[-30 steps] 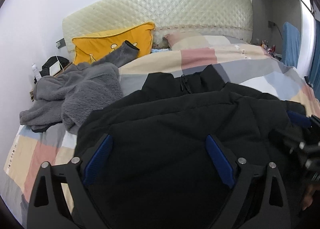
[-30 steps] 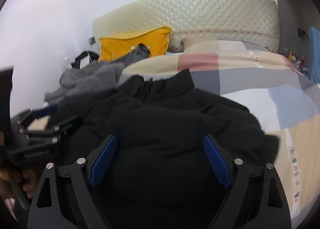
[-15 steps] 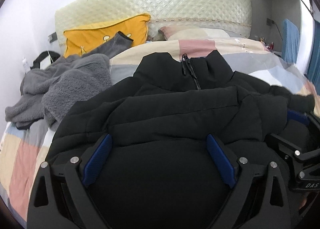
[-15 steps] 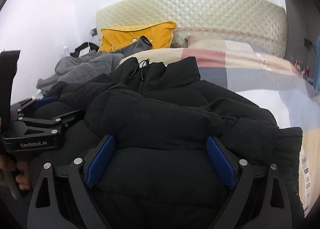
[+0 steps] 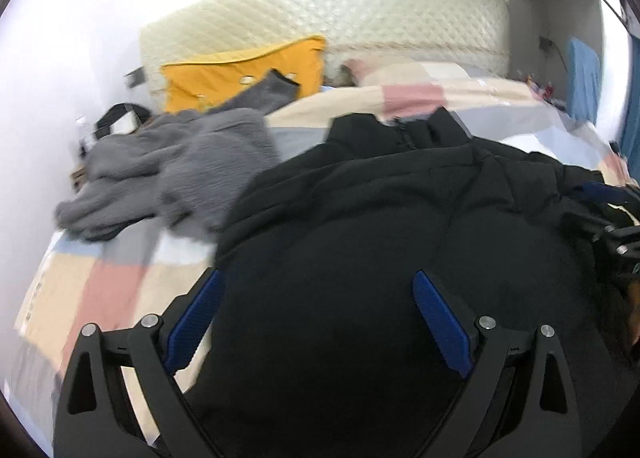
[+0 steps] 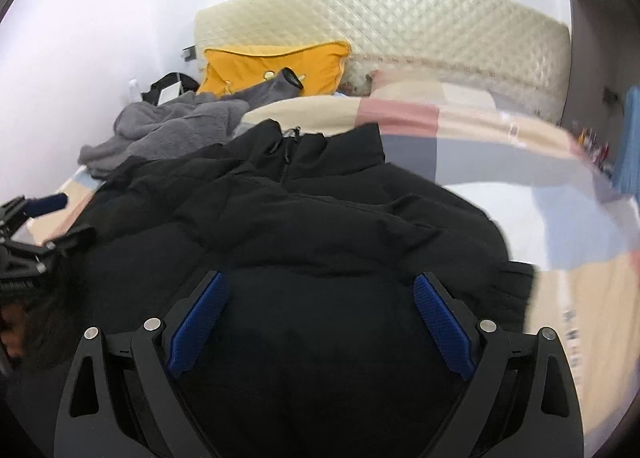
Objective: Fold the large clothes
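Observation:
A large black puffer jacket (image 5: 380,218) lies on the bed, collar and zipper toward the headboard; it also fills the right wrist view (image 6: 320,226). My left gripper (image 5: 318,294) is open, jaws wide apart over the jacket's lower left part. My right gripper (image 6: 320,294) is open over its lower right part. Each gripper shows at the edge of the other's view: the right one (image 5: 616,226), the left one (image 6: 28,242). Both views are motion-blurred.
A grey fleece garment (image 5: 176,162) lies crumpled left of the jacket. A yellow pillow (image 5: 248,70) leans on the quilted cream headboard (image 5: 360,14). The patchwork quilt (image 6: 500,162) covers the bed. A bedside table with a bag (image 5: 116,118) stands far left.
Both grippers, which half a second ago had dropped close to the jacket, have pulled back and swung; the views show more bed again and are blurred. The jaws stayed open.

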`<control>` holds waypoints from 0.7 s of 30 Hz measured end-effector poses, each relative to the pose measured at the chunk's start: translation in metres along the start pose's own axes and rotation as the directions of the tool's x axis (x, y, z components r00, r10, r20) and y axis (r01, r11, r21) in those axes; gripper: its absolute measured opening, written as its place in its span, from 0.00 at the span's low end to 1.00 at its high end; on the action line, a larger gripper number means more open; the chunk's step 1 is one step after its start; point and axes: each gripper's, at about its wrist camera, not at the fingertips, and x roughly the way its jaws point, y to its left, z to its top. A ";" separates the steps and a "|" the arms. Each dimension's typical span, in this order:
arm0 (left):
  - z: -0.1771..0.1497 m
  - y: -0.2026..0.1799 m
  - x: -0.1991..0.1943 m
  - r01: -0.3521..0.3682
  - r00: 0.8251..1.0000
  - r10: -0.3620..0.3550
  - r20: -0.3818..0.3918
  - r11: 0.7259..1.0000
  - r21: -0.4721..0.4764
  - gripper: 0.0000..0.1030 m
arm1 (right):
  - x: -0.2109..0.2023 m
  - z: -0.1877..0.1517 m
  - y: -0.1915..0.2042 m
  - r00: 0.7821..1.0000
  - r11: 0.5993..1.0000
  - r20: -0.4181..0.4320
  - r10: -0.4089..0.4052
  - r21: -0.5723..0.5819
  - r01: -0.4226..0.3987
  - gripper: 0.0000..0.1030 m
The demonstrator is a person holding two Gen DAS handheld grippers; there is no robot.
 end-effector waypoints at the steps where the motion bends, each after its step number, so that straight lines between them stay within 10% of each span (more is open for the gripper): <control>1: -0.006 0.009 -0.008 -0.015 1.000 0.015 -0.014 1.000 -0.013 0.93 | -0.009 -0.001 -0.002 1.000 1.000 -0.007 -0.008 -0.006 0.008 0.92; 10: -0.049 0.079 -0.009 -0.081 0.964 0.040 -0.263 0.986 -0.149 0.93 | -0.094 -0.055 -0.082 0.985 0.981 -0.040 -0.167 0.093 0.170 0.92; 21: -0.066 0.080 0.023 -0.170 0.936 0.130 -0.326 0.981 -0.097 0.93 | -0.037 -0.095 -0.113 0.958 0.969 -0.251 -0.140 0.163 0.185 0.92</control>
